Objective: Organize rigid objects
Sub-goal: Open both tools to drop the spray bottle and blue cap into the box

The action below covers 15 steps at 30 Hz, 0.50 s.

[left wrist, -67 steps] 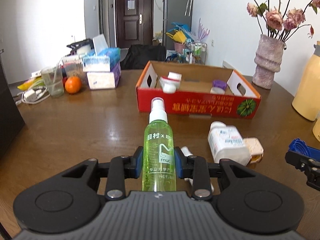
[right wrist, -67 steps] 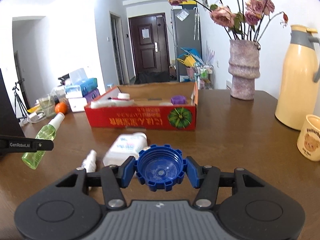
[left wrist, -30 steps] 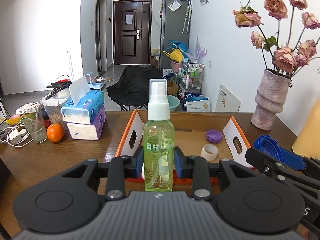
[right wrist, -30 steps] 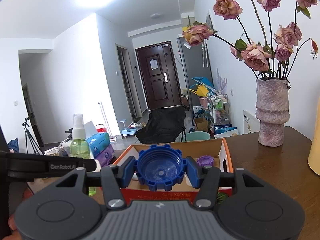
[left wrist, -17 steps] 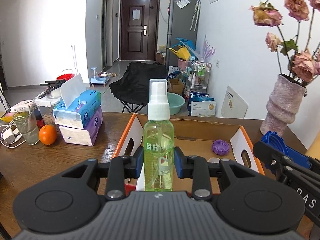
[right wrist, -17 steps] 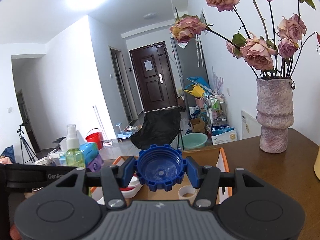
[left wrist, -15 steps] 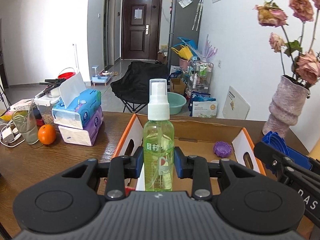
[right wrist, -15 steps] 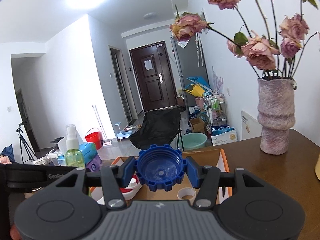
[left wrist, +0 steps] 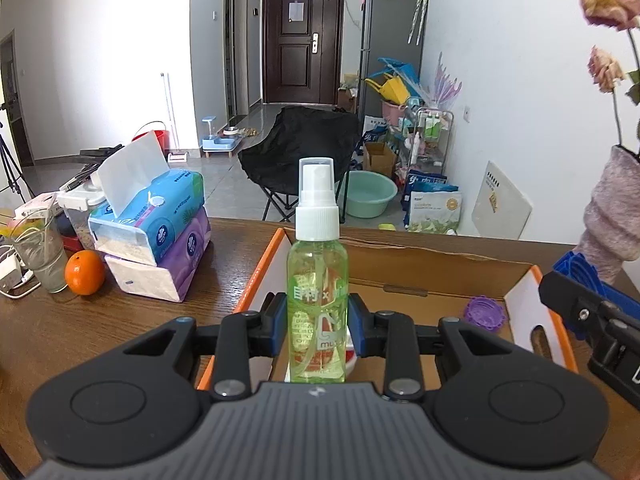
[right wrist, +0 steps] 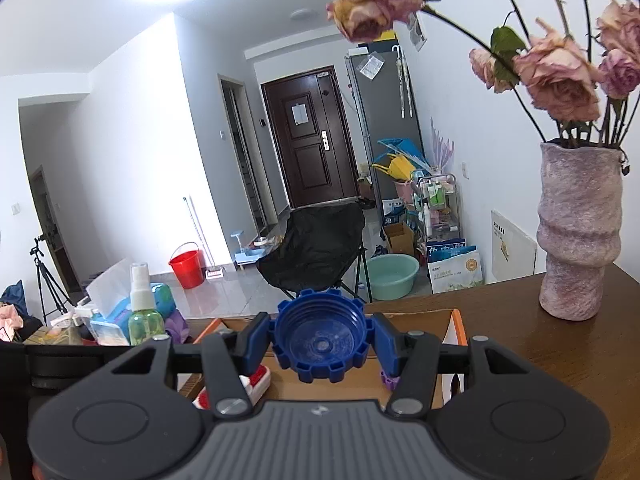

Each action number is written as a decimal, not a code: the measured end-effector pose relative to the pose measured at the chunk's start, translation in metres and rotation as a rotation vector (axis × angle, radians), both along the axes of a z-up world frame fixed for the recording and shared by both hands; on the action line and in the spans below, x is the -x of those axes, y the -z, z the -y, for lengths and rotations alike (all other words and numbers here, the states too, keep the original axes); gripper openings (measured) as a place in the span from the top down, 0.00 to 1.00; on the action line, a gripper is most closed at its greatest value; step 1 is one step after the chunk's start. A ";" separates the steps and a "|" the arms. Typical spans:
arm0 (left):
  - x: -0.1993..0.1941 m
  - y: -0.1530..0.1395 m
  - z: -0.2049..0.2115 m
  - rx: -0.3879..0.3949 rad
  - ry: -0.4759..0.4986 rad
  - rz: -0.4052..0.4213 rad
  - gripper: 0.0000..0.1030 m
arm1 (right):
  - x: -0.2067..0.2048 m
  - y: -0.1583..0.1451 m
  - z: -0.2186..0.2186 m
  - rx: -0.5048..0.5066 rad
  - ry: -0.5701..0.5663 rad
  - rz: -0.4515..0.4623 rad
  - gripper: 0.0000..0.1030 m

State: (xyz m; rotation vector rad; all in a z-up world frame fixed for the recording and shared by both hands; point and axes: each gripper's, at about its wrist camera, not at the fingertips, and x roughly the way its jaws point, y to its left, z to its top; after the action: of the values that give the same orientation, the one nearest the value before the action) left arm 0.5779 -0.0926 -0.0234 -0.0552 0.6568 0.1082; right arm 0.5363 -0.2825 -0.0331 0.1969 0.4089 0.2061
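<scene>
My left gripper (left wrist: 317, 322) is shut on an upright green spray bottle (left wrist: 317, 280) with a white pump top, held over the near left part of the open cardboard box (left wrist: 420, 268). My right gripper (right wrist: 320, 344) is shut on a blue notched bottle cap (right wrist: 320, 340), held over the same box (right wrist: 456, 322); that cap also shows at the right of the left wrist view (left wrist: 580, 276). The spray bottle shows at the left of the right wrist view (right wrist: 144, 312). Inside the box lie a purple cap (left wrist: 482, 309) and a red-and-white item (right wrist: 252, 386).
Stacked tissue packs (left wrist: 156, 232), an orange (left wrist: 85, 272) and a glass (left wrist: 40, 256) stand on the wooden table (left wrist: 120, 320) left of the box. A pink vase (right wrist: 576, 240) with dried roses stands to the right. A black folding chair (left wrist: 300, 152) stands beyond the table.
Both grippers have lifted their objects off the table and carried them forward over the box. In the last half second they have moved a little further forward and lower.
</scene>
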 end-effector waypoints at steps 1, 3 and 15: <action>-0.004 0.002 0.000 -0.003 -0.002 -0.005 0.69 | -0.004 0.001 0.000 0.002 -0.001 -0.004 0.48; -0.011 0.005 0.000 -0.005 -0.006 -0.013 0.69 | -0.012 0.005 0.000 0.010 0.000 -0.015 0.48; -0.041 0.022 0.017 -0.033 0.031 -0.043 0.69 | -0.050 0.030 0.003 0.065 0.015 -0.114 0.48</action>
State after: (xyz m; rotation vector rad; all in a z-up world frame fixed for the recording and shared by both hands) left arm 0.6192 -0.1091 -0.0452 -0.0112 0.6984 0.0907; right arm 0.5863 -0.2850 -0.0635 0.1479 0.5269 0.1673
